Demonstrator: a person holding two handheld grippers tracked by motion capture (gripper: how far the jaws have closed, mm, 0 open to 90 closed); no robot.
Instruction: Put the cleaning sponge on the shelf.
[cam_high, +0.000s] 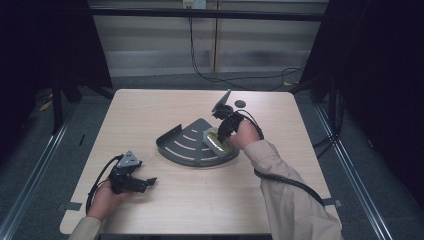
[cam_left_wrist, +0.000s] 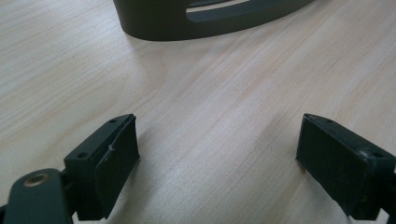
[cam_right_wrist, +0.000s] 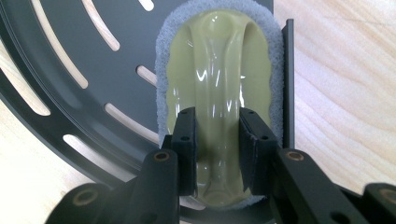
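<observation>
Scrubber (cam_right_wrist: 219, 88) on slotted tray (cam_right_wrist: 70, 51); handle ridge clamped between right gripper (cam_right_wrist: 217, 149) fingers (cam_right_wrist: 186, 140); left gripper (cam_left_wrist: 217, 163) fingers spread, empty.

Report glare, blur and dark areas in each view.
High view: table lit, surroundings almost black. Left gripper view: rack at top and jaws soft, shadow under the rack. Right gripper view: bright glare streaks on the scrubber handle, which the right gripper clamps.
</observation>
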